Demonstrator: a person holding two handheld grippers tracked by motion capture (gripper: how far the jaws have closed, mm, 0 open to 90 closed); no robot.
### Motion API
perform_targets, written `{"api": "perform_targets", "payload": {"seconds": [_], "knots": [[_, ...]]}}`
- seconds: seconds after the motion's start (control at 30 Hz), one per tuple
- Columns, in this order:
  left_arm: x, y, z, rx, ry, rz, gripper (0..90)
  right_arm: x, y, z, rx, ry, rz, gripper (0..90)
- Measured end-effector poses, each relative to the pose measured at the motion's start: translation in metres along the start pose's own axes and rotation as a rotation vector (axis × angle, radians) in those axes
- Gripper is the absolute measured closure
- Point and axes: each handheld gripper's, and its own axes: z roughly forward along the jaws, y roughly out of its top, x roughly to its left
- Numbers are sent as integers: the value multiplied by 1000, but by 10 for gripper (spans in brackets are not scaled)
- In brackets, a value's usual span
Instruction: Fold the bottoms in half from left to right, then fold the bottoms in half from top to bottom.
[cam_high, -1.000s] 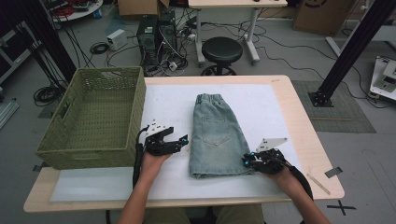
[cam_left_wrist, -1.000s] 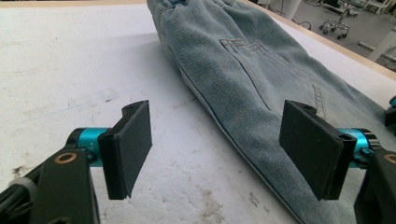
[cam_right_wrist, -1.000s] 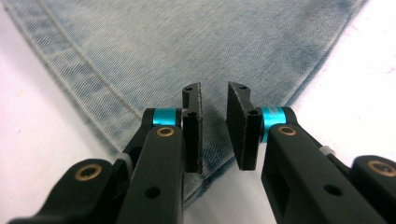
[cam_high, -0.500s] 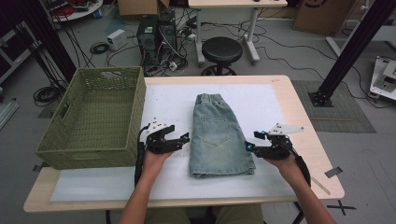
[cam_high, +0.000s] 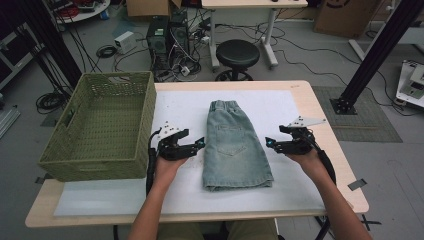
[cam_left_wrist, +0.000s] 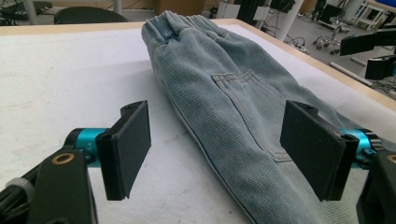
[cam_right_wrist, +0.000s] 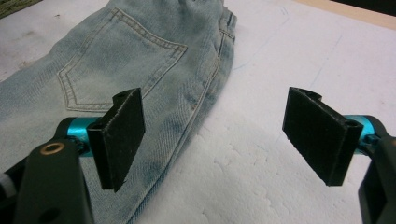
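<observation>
Room: lab floor behind the table with cables, a black stool (cam_high: 237, 54), a PC tower (cam_high: 165, 35); seen from the high view.
Table: wooden table (cam_high: 327, 135) topped by a white sheet (cam_high: 280, 107).
Shorts: folded denim shorts (cam_high: 235, 145) flat on the sheet mid-table, waistband at the far end, hem toward the person.
Basket: green woven basket (cam_high: 107, 125) on the table's left part, well apart from the shorts.
Left hand-held gripper: (cam_high: 192, 146) just left of the shorts, pointing at them; jaws wide, nothing between.
Right hand-held gripper: (cam_high: 272, 144) just right of the shorts, clear of the fabric; jaws have just been opening, now wide, nothing gripped.
High view extra: both forearms coming in from the bottom, the grippers flanking the shorts at roughly mid-length.
Left gripper view extra: shorts' long side edge runs between its pads (cam_left_wrist: 128, 147), back pocket stitching close up, elastic waistband bunched at the far end; the other gripper shows far right.
Right gripper view extra: shorts lie under its left pad (cam_right_wrist: 121, 137); right pad is over bare sheet; pocket seam detail, faded patches on the denim.
</observation>
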Motion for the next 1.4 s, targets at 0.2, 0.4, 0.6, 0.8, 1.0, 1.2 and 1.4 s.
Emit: {"api": "perform_targets", "payload": {"seconds": [0.2, 0.4, 0.6, 0.8, 1.0, 1.2, 1.4], "knots": [[0, 1, -1, 2, 9, -5, 245, 2, 0, 1, 10, 12, -5, 214], [2, 2, 2, 1, 9, -21, 245, -1, 0, 3, 12, 23, 7, 241], [2, 12, 13, 14, -2, -29, 245, -7, 1, 7, 17, 42, 28, 250], [3, 21, 26, 7, -8, -37, 245, -8, 10, 15, 31, 52, 22, 253], [7, 28, 49, 26, 2, -69, 245, -7, 20, 23, 36, 54, 15, 256], [9, 20, 71, 79, 25, -81, 245, -8, 20, 23, 38, 55, 18, 256], [9, 12, 82, 161, 57, -96, 284, -13, 20, 35, 52, 43, 41, 256]]}}
